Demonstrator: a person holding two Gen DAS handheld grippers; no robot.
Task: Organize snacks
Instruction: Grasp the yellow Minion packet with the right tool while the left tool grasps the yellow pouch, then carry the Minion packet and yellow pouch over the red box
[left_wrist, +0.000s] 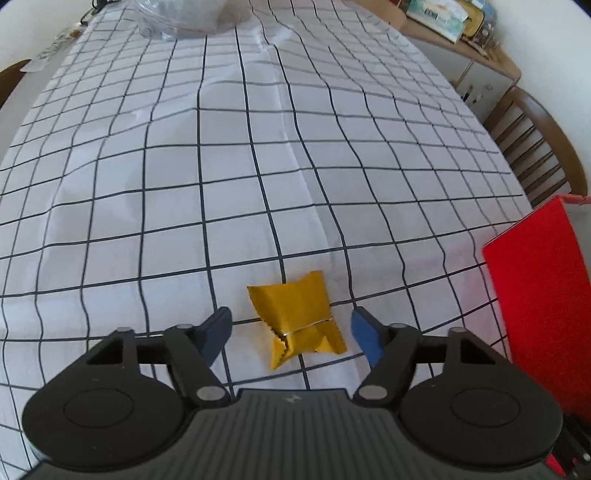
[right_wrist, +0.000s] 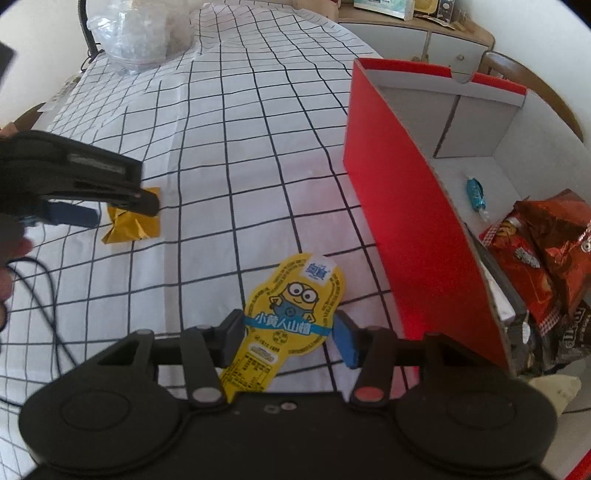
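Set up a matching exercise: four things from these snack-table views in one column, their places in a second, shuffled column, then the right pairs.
1. gold packet
2. Minion snack pack
3. blue candy
4. orange chip bag

A. alone on the red box's floor, toward its far end
B. between the right gripper's fingers
C. at the box's near end
D. on the cloth between the left gripper's open fingers

Pairs: 1-D, 2-B, 3-A, 4-C

The surface (left_wrist: 221, 166) is covered in white cloth with a dark grid. A gold-yellow packet (left_wrist: 299, 317) is seen left of the red box (right_wrist: 406, 221), grey inside. A yellow, blue-banded cartoon packet (right_wrist: 291, 314) is seen beside the box.
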